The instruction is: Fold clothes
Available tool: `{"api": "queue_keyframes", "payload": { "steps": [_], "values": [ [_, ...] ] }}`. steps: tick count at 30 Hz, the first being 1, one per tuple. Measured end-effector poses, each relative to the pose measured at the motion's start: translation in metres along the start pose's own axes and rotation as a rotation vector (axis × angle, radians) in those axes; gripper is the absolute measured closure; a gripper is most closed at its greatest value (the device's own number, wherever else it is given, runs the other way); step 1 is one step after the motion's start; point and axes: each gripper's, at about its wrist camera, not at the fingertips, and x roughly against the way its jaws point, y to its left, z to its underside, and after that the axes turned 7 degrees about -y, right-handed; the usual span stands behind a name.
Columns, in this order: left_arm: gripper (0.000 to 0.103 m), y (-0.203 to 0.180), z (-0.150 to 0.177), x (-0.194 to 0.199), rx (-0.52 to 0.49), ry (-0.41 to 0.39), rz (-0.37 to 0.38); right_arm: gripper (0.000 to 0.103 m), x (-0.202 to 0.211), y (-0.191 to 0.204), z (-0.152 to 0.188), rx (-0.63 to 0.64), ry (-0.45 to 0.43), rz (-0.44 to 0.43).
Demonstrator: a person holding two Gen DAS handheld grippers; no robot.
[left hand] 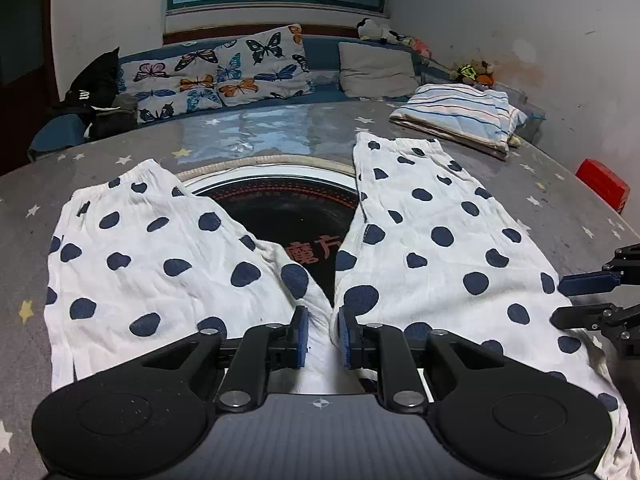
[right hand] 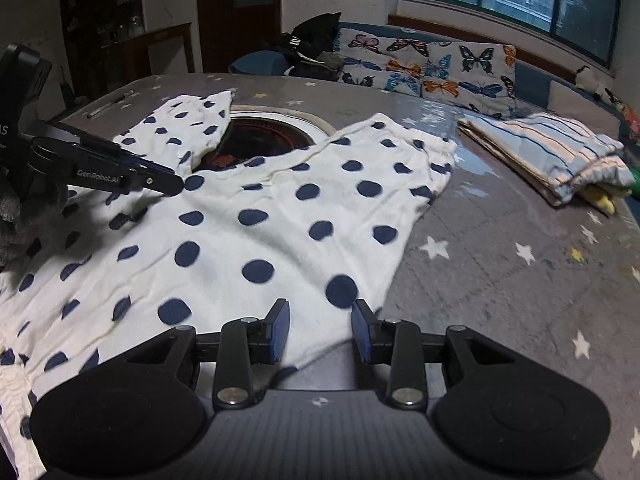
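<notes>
Both tongs sit low over the spotted trousers [left hand: 420, 240], which lie spread flat on the grey starred table [right hand: 500, 264] with the two legs fanned apart over a round hob [left hand: 288, 208] set into the tabletop. Left tongs [left hand: 323, 330] are nearly pressed together at the crotch, with white cloth bunched between the blue pads; whether they truly pinch it or only rest around it I cannot tell for sure, though a light grip looks likely, probably to anchor the middle while a leg is brought across. Right tongs [right hand: 321, 330] are spread wide and hold nothing, poised just over the outer edge of the right leg, a sensible spot to catch that side for a fold. A striped folded pile [right hand: 552, 156] lies well apart at the far side, seemingly finished laundry kept out of the way
</notes>
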Motion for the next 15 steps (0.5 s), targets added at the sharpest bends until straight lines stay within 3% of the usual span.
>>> {"api": "queue_keyframes", "payload": {
  "steps": [6,15],
  "values": [
    [0.083,0.000,-0.005,0.005,0.013,-0.021,0.020,0.067,0.006,-0.011,-0.002,-0.050,-0.005,-0.004],
    [0.086,-0.010,-0.028,0.001,0.016,-0.048,0.030,0.067,-0.021,-0.015,-0.047,-0.013,-0.072,-0.023]
  ]
}}
